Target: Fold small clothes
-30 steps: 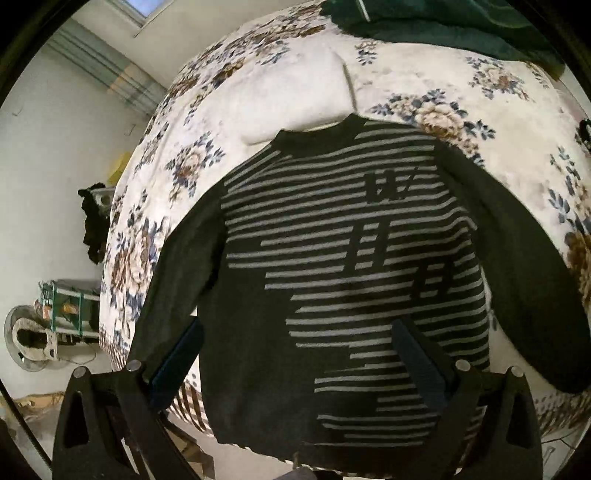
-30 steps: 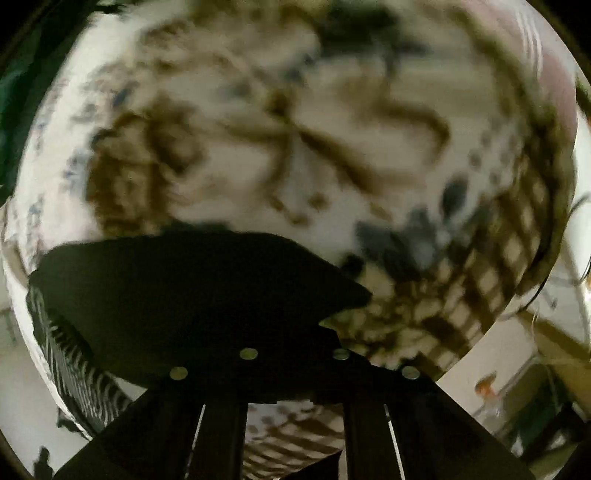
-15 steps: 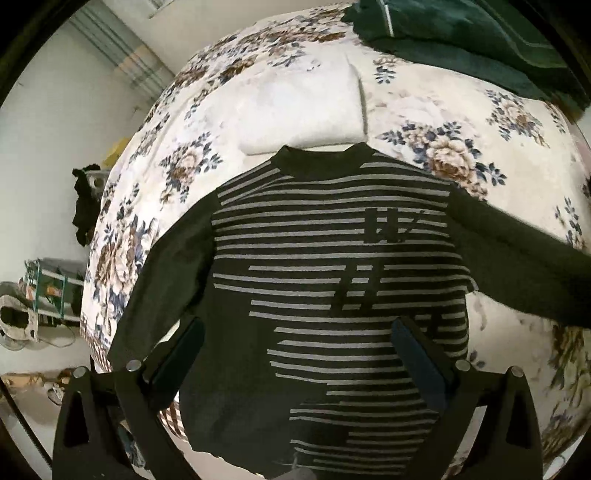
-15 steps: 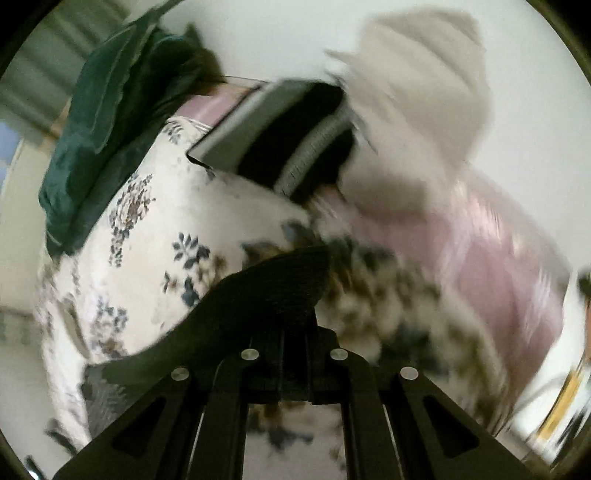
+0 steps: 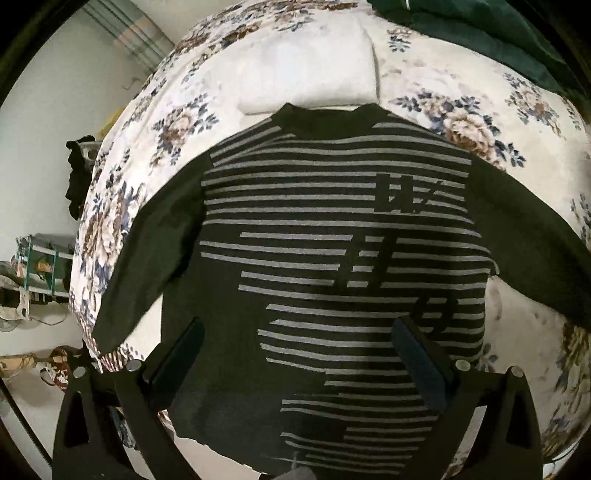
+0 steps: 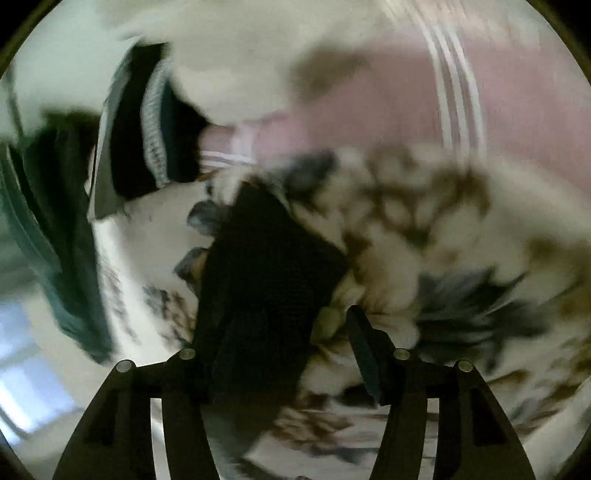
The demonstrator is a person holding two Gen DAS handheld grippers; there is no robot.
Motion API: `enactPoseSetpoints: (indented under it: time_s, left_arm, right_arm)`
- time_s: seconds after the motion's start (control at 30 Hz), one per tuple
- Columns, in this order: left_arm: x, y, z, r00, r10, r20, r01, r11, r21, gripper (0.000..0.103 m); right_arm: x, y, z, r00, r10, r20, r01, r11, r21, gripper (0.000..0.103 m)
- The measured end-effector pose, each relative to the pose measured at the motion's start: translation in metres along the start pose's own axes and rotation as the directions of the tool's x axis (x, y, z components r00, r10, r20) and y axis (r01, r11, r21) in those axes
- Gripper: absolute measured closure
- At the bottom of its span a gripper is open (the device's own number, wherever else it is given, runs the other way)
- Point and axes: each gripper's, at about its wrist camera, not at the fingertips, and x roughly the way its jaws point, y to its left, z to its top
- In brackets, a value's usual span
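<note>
A small dark sweater with grey stripes lies flat on the floral bedspread, neck away from me, both sleeves spread out. My left gripper is open above its lower body, holding nothing. In the blurred right wrist view my right gripper is open; the dark cuff of the right sleeve lies on the bedspread by the left finger, loose between the jaws.
A white pillow lies beyond the sweater's neck. A dark green garment is at the far right of the bed. Folded dark and pink clothes lie beyond the right gripper. The bed edge and floor clutter are at left.
My right gripper, shut on the right sleeve earlier, carried it outward and has opened; the sleeve now lies spread. My left gripper shifted slightly nearer over the sweater.
</note>
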Motion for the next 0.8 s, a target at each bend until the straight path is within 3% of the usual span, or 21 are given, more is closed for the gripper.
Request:
enactPoseSetpoints:
  time_s: [0.1, 0.2, 0.23, 0.27, 0.3, 0.4, 0.5, 0.6, 0.7, 0.8]
  left_arm:
    - [0.009, -0.002, 0.006, 1.0, -0.001, 0.007, 0.001, 1.0, -0.024, 0.0]
    - [0.019, -0.002, 0.014, 1.0, 0.01, 0.018, -0.009, 0.999, -0.052, 0.0]
    - [0.022, -0.002, 0.016, 1.0, 0.012, 0.019, -0.011, 0.998, -0.06, 0.0]
    - [0.024, -0.001, 0.018, 1.0, 0.011, 0.021, -0.009, 0.998, -0.068, 0.0]
    - [0.026, 0.0, 0.021, 1.0, 0.01, 0.024, -0.009, 0.997, -0.075, 0.0]
    - [0.026, 0.007, 0.026, 1.0, 0.009, 0.029, -0.006, 0.996, -0.09, 0.0]
    - [0.02, 0.022, 0.03, 0.999, -0.03, 0.043, 0.035, 0.992, -0.119, 0.0]
    - [0.016, 0.037, 0.034, 0.995, -0.073, 0.066, 0.082, 0.986, -0.147, 0.0]
    - [0.019, 0.055, 0.035, 0.992, -0.099, 0.076, 0.111, 0.978, -0.175, 0.0]
    - [0.029, 0.08, 0.034, 0.99, -0.113, 0.081, 0.127, 0.97, -0.207, 0.0]
  right_arm:
    - [0.02, -0.014, 0.002, 0.997, 0.073, 0.033, -0.076, 0.995, 0.067, 0.043]
    - [0.027, -0.003, -0.003, 0.989, 0.098, 0.112, -0.102, 0.994, 0.031, 0.044]
    - [0.026, 0.008, -0.007, 0.983, 0.102, 0.154, -0.102, 0.995, -0.006, 0.059]
    - [0.028, 0.015, -0.011, 0.982, 0.095, 0.161, -0.092, 0.995, -0.03, 0.091]
    - [0.033, 0.024, -0.014, 0.985, 0.074, 0.156, -0.067, 0.997, -0.049, 0.099]
    - [0.029, 0.055, -0.028, 0.979, 0.038, 0.201, -0.014, 0.993, -0.119, 0.099]
    - [-0.01, 0.086, -0.03, 0.955, 0.122, 0.271, -0.081, 0.984, -0.16, 0.099]
    - [-0.045, 0.124, -0.045, 0.939, 0.223, 0.262, -0.164, 0.96, -0.228, 0.099]
    - [-0.062, 0.175, -0.092, 0.936, 0.278, 0.216, -0.191, 0.916, -0.352, 0.099]
    - [-0.066, 0.227, -0.164, 0.937, 0.321, 0.138, -0.222, 0.851, -0.476, 0.099]
